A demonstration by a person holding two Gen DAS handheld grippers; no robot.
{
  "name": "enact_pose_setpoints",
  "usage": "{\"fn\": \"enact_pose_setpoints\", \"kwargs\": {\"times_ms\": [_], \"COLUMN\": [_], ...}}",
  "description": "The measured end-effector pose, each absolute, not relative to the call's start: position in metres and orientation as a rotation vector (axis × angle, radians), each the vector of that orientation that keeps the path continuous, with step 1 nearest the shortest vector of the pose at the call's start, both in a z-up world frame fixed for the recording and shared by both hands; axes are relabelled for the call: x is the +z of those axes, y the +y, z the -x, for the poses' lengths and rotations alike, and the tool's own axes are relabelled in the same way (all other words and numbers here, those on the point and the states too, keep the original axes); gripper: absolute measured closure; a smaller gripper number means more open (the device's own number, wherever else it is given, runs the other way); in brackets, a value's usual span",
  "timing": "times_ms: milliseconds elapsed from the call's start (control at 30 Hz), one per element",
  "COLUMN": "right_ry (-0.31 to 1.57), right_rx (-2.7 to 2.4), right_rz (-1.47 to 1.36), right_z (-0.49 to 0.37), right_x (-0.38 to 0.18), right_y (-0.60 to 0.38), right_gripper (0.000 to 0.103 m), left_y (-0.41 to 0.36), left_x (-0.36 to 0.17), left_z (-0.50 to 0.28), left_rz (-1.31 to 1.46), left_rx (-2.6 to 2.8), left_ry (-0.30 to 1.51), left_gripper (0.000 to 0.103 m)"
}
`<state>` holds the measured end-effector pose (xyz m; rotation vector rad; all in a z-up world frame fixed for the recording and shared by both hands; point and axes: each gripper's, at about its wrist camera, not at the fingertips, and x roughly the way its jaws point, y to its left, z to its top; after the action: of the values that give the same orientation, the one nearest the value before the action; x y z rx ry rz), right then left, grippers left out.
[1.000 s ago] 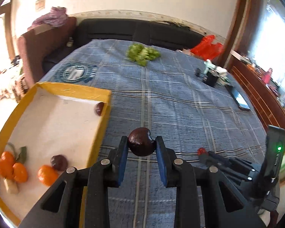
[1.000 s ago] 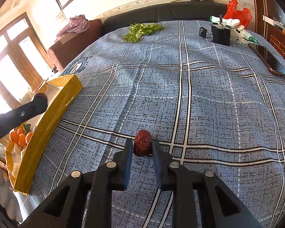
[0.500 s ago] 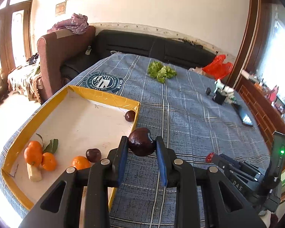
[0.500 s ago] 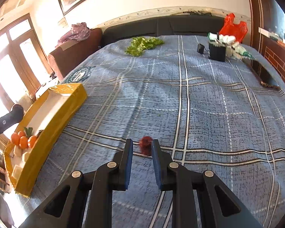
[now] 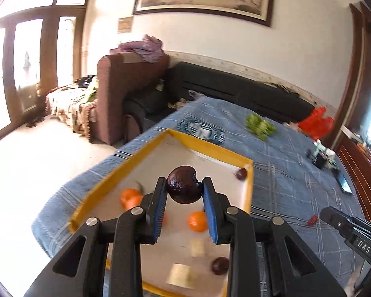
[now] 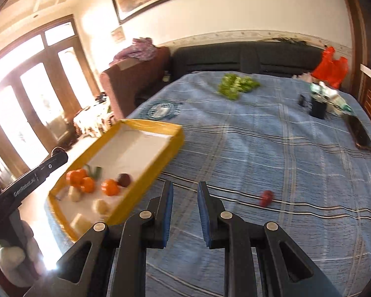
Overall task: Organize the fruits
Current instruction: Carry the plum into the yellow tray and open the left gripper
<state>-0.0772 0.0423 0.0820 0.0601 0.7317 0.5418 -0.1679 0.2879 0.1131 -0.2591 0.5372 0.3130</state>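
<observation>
The dark fruit (image 5: 184, 187), clamped in the left gripper (image 5: 184, 198), has been carried over the yellow tray (image 5: 249, 190) for release; the right gripper (image 6: 185, 210) is closed, empty.

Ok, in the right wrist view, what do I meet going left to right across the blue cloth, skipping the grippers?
yellow tray → green leafy bunch → small red fruit → black cup → dark phone.
</observation>
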Motion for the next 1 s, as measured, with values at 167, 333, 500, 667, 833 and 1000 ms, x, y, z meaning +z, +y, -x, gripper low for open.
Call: {"fn": "enact_pose_setpoints", "kwargs": {"times_ms": [167, 333, 500, 667, 833, 1000], "right_ry": [0.744, 0.768, 0.842, 0.906, 0.936, 0.944], "right_rx": [0.621, 0.660, 0.700, 0.721, 0.717, 0.713], "right_rz": [-0.046, 0.012, 0.049, 0.079, 0.104, 0.120], "right_z": [0.078, 0.077, 0.069, 0.056, 0.036, 0.023], "right_x": [0.090, 0.086, 0.065, 0.043, 0.035, 0.032], "right_y": [0.081, 0.120, 0.158, 0.189, 0.212, 0.227], "right_gripper": [0.080, 0.080, 0.080, 0.080, 0.080, 0.080], "left_y": [0.312, 0.324, 0.322, 0.322, 0.326, 0.332], "left_x": [0.111, 0.086, 0.063, 0.052, 0.047, 0.045], "left_z": [0.178, 0.170, 0.162, 0.157, 0.151, 0.147], "left_rz": [0.260, 0.282, 0.267, 0.258, 0.261, 0.268], "left_rx": [0.368, 0.350, 0.332, 0.338, 0.344, 0.345], "left_ry": [0.537, 0.614, 0.677, 0.713, 0.735, 0.744], "left_gripper": [0.075, 0.075, 0.075, 0.075, 0.075, 0.075]}}
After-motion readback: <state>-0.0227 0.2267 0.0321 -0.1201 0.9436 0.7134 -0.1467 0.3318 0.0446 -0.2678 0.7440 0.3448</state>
